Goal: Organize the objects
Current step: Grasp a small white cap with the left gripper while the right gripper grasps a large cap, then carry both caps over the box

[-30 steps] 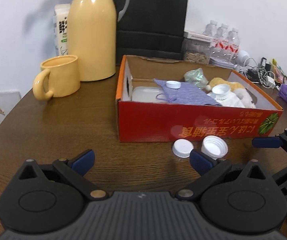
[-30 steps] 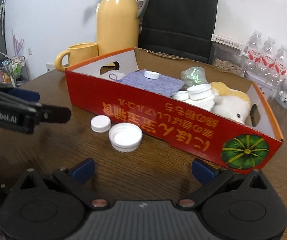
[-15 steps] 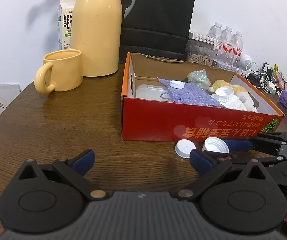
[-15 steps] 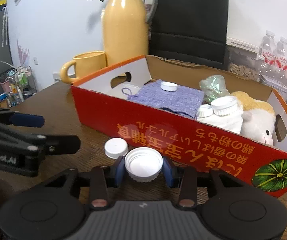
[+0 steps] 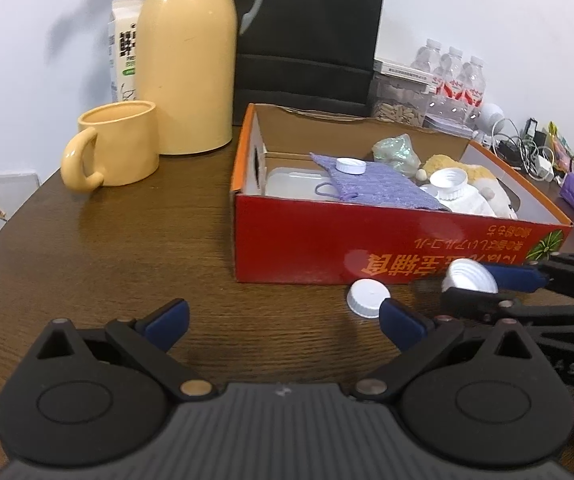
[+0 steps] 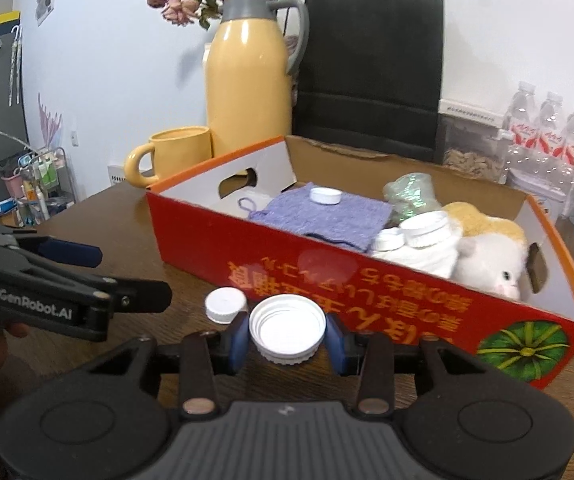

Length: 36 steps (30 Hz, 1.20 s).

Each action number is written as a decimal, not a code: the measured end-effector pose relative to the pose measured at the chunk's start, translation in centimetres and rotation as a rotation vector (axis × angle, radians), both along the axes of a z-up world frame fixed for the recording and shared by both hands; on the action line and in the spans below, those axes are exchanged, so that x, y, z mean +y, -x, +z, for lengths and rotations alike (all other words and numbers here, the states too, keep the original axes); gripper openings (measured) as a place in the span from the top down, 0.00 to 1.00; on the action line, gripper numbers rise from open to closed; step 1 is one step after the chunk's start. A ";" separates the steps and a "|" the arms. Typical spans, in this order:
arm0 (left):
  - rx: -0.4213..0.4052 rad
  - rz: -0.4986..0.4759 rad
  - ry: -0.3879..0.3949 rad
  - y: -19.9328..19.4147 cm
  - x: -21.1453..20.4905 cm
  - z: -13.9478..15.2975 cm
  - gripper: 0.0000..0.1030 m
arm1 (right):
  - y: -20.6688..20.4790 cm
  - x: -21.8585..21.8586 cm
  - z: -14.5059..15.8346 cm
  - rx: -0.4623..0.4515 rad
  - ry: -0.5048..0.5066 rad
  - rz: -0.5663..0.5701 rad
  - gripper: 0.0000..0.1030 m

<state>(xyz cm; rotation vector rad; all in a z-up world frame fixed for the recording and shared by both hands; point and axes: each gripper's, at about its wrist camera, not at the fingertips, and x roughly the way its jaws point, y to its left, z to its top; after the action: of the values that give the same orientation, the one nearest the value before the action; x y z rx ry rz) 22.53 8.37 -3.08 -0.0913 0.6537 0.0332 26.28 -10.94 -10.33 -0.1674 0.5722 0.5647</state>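
The right gripper [image 6: 287, 334] was clamped on the large white cap [image 6: 287, 330]; the left gripper [image 5: 283, 320] gaped empty; next, seemingly, a lift into the red box [image 6: 367, 276].

A second ago my right gripper [image 6: 287, 336] stood wide open short of the large white cap [image 6: 287, 330]; now its blue pads clamp that cap and have lifted it, tilted, off the table [image 5: 127, 248], away from the small white cap [image 5: 368, 297] beside the red box [image 5: 367, 252].
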 end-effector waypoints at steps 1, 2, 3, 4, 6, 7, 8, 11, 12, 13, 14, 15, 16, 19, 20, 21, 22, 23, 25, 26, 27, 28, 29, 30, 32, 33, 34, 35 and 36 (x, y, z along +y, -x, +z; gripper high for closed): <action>0.002 -0.004 -0.007 -0.2 -0.3 0.0 0.00 | 0.1 -0.5 0.1 -0.004 -0.002 -0.008 0.62; 0.006 -0.012 -0.017 -0.4 -0.7 0.0 0.00 | 0.1 -1.0 0.1 -0.007 -0.004 -0.016 0.62; 0.013 -0.020 -0.026 -0.6 -1.2 -0.2 0.00 | 0.2 -1.5 0.2 -0.010 -0.007 -0.025 0.62; 0.021 -0.030 -0.037 -0.9 -1.7 -0.3 0.00 | 0.2 -2.0 0.2 -0.013 -0.010 -0.033 0.62; 0.032 -0.041 -0.058 -1.5 -2.6 -0.6 0.00 | 0.5 -3.0 0.4 -0.021 -0.015 -0.051 0.62; 0.033 -0.042 -0.065 -1.8 -3.0 -0.6 0.00 | 0.5 -3.4 0.4 -0.025 -0.019 -0.061 0.62; 0.033 -0.041 -0.070 -2.1 -3.4 -0.7 0.00 | 0.6 -3.9 0.5 -0.028 -0.022 -0.069 0.62; 0.043 -0.034 -0.092 -2.8 -4.4 -0.8 0.03 | 0.9 -5.1 0.5 -0.035 -0.032 -0.084 0.62; 0.049 -0.034 -0.097 -3.1 -4.6 -0.9 0.05 | 1.0 -5.4 0.5 -0.037 -0.036 -0.086 0.62; 0.053 -0.034 -0.102 -3.3 -5.0 -1.0 0.09 | 1.1 -5.7 0.6 -0.039 -0.042 -0.087 0.62; 0.059 -0.031 -0.104 -3.5 -5.2 -1.1 0.16 | 1.2 -5.9 0.6 -0.041 -0.048 -0.086 0.62; 0.064 -0.029 -0.104 -3.7 -5.4 -1.2 0.20 | 1.3 -6.1 0.7 -0.045 -0.054 -0.084 0.62; 0.070 -0.031 -0.103 -3.8 -5.6 -1.3 0.29 | 1.4 -6.2 0.7 -0.048 -0.059 -0.082 0.62; 0.063 -0.044 -0.104 -3.7 -6.1 -1.3 0.44 | 1.6 -6.3 0.9 -0.055 -0.069 -0.072 0.62; 0.057 -0.054 -0.101 -3.6 -6.2 -1.3 0.61 | 1.7 -6.3 0.9 -0.056 -0.071 -0.068 0.62; 0.050 -0.059 -0.098 -3.5 -6.3 -1.2 0.71 | 1.7 -6.2 0.9 -0.056 -0.073 -0.065 0.62; 0.045 -0.061 -0.098 -3.4 -6.3 -1.2 0.72 | 1.8 -6.2 0.9 -0.057 -0.073 -0.062 0.62; 0.044 -0.062 -0.095 -3.3 -6.4 -1.2 0.72 | 1.8 -6.1 0.9 -0.057 -0.072 -0.059 0.62; 0.037 -0.065 -0.083 -3.0 -6.3 -1.2 0.72 | 1.9 -6.0 0.9 -0.057 -0.069 -0.053 0.62; 0.034 -0.062 -0.079 -3.0 -6.3 -1.2 0.72 | 1.9 -6.0 0.9 -0.057 -0.068 -0.051 0.62; 0.029 -0.060 -0.077 -2.9 -6.3 -1.1 0.72 | 1.9 -5.9 0.9 -0.058 -0.067 -0.050 0.62; 0.023 -0.059 -0.072 -2.8 -6.2 -1.0 0.72 | 1.9 -5.9 0.8 -0.057 -0.067 -0.050 0.62; 0.018 -0.057 -0.068 -2.7 -6.1 -0.9 0.72 | 1.9 -5.9 0.8 -0.056 -0.066 -0.051 0.62; 0.014 -0.058 -0.067 -2.7 -6.1 -0.9 0.72 | 1.9 -5.9 0.8 -0.055 -0.065 -0.052 0.62; 0.008 -0.061 -0.066 -2.5 -6.1 -0.8 0.72 | 1.9 -5.9 0.7 -0.053 -0.063 -0.054 0.62; 0.004 -0.062 -0.066 -2.4 -6.1 -0.8 0.72 | 1.9 -5.9 0.7 -0.053 -0.061 -0.054 0.62; -0.002 -0.063 -0.066 -2.3 -6.1 -0.7 0.72 | 1.9 -5.8 0.6 -0.053 -0.060 -0.055 0.62; -0.010 -0.064 -0.067 -2.1 -6.1 -0.5 0.72 | 1.9 -5.8 0.6 -0.053 -0.060 -0.055 0.62; -0.019 -0.066 -0.068 -1.9 -6.1 -0.4 0.72 | 1.9 -5.8 0.6 -0.053 -0.060 -0.055 0.62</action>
<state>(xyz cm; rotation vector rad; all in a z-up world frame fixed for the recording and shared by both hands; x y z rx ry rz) 24.44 2.23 -3.48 -0.0047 0.6360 -0.0093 24.43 -16.78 -9.70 -0.1087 0.5060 0.5216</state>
